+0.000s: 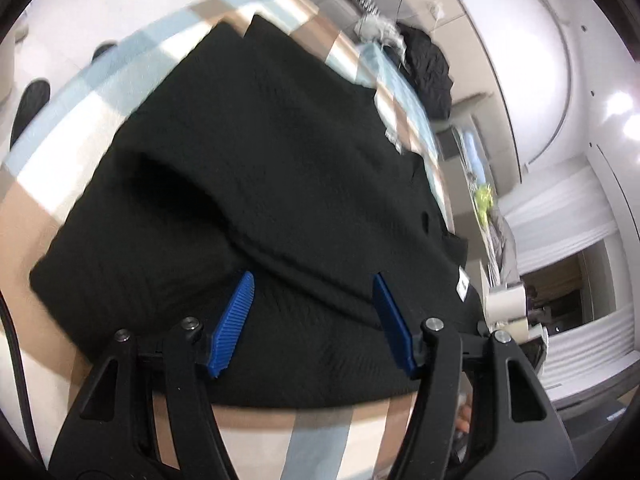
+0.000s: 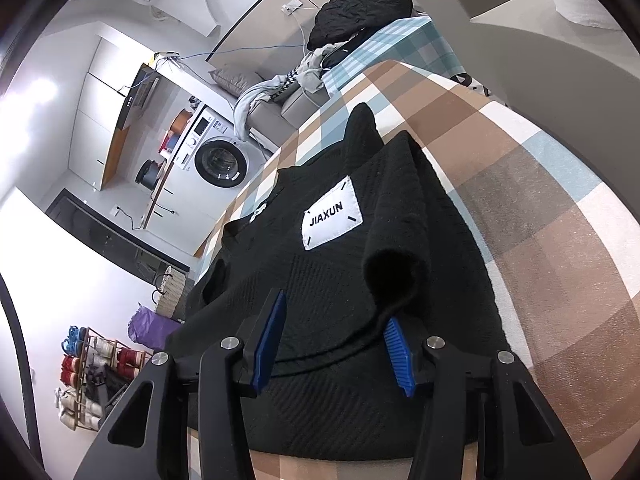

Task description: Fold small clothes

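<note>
Lying folded on checked cloth (image 2: 540,184) — black ribbed knit garment (image 2: 332,280), white patch (image 2: 332,216)

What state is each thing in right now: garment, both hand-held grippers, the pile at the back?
Black sweater: flat on the checked cloth, sleeve folded over, label up.
Left hand-held gripper: open, over the sweater.
Right hand-held gripper: open, over the sweater.
Dark clothes pile: unfolded, crumpled.

sweater (image 2: 320,280) lies flat on checked cloth (image 2: 540,200) over worktop | label (image 2: 332,212) on sweater's upper side, sleeve (image 2: 396,240) folded over just right of it | clothes heap (image 2: 360,12) at worktop's far end | washing machine (image 2: 218,160) beyond worktop's left edge | shoe rack (image 2: 92,372) on floor, lower left
</note>
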Motion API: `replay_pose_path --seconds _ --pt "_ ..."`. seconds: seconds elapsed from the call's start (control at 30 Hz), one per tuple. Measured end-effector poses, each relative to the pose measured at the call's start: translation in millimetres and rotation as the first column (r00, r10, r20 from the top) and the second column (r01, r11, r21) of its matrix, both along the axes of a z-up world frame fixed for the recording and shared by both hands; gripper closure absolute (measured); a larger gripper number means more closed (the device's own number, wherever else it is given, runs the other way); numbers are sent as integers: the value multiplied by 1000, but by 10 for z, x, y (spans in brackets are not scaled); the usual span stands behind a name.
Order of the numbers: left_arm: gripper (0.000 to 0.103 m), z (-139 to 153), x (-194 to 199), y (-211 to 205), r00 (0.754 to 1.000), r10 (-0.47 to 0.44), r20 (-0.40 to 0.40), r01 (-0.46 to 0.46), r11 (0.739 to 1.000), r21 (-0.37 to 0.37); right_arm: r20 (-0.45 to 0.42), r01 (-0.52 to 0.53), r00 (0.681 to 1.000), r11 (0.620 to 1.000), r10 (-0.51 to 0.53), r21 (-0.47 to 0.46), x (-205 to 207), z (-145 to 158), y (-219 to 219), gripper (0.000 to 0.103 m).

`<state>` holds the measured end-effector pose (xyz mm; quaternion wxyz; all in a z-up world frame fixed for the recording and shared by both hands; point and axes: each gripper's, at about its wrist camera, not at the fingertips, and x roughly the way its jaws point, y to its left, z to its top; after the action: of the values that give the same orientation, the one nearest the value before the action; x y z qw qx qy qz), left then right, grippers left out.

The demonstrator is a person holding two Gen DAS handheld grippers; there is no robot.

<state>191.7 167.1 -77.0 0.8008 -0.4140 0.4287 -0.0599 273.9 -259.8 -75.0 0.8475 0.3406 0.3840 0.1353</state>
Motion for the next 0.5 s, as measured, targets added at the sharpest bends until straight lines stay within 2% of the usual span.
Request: replay_pose_path --seconds 0.13,0.2,0.33,0.43,0.5 --pt "45 34 118 -65 998 54 27 -55 998 27 3 1 1000 1000 -1 6 -6 1 4 54" --pt "45 88 184 -111 995 97 38 -100 992 82 2 5 1000 1000 -5 6 -1 -2 7 54" --pt "45 198 252 -178 990 110 84 -125 974 190 6 8 1000 1000 -8 2 -17 -2 4 54" --pt "48 231 284 -55 985 153 83 -166 966 199 3 16 1000 1000 -16 -1 -23 -11 -12 54" --pt "53 227 307 81 977 196 80 -208 959 193 1 23 1000 1000 -23 2 -17 -24 -36 54"
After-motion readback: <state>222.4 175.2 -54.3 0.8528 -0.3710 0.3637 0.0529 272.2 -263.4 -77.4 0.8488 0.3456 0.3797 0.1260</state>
